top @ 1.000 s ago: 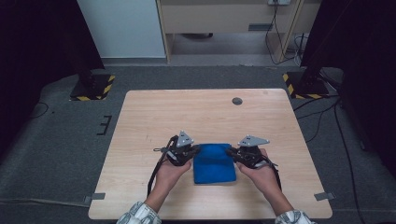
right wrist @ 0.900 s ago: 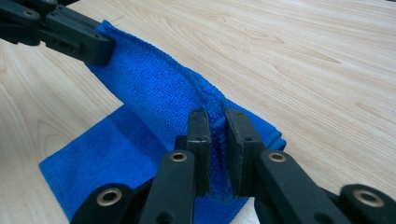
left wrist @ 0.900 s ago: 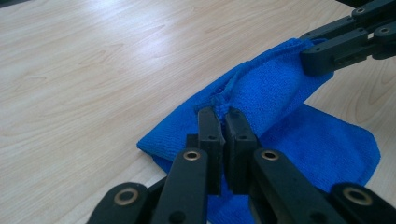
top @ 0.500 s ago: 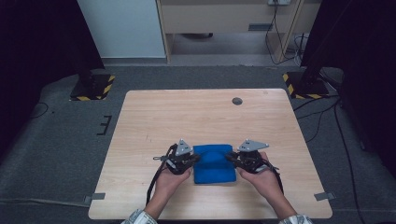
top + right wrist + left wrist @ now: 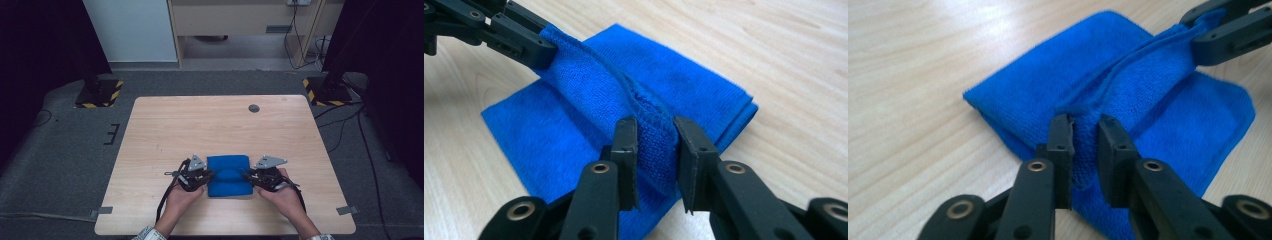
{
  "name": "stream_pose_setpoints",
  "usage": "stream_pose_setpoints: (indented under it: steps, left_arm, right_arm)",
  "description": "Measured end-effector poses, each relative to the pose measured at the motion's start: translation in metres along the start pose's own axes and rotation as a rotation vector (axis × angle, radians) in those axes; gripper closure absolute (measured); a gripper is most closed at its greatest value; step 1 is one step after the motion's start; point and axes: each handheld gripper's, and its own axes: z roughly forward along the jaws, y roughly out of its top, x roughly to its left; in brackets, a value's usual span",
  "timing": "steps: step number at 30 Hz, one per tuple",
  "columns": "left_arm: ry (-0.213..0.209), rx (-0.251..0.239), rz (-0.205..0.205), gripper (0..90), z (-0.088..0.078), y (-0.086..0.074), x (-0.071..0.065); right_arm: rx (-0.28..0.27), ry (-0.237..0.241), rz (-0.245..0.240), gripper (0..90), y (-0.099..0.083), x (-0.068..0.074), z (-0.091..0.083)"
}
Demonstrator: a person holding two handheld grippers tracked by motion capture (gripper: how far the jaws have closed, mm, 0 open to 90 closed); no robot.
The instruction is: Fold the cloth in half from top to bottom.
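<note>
Between both grippers, cloth [image 5: 228, 175] ridge crosswise.

We see a lab-like recording room. A bare wooden table [image 5: 225, 130] stands on grey carpet [image 5: 65, 155]; beyond it, hazard-striped stand bases [image 5: 99, 94], trailing cables [image 5: 345, 125] and a pale cabinet [image 5: 235, 20].

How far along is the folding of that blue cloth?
The blue cloth already lies folded on the table. Both the left tongs and right tongs have just been opening, a ridge of cloth between each pair. Left: drawing clear, perhaps another fold.
</note>
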Motion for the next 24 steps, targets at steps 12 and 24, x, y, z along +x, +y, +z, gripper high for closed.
stream_pose_setpoints:
  steps: [12,24]
  left_arm:
    - [-0.018,-0.003,-0.004,59.6,-0.009,-0.009,-0.008]
    - [-0.010,-0.090,-0.019,54.2,-0.031,0.000,-0.009]
  right_arm:
    - [0.022,0.020,0.006,63.5,-0.012,0.006,-0.004]
    - [0.018,0.042,0.024,56.6,-0.012,0.009,-0.011]
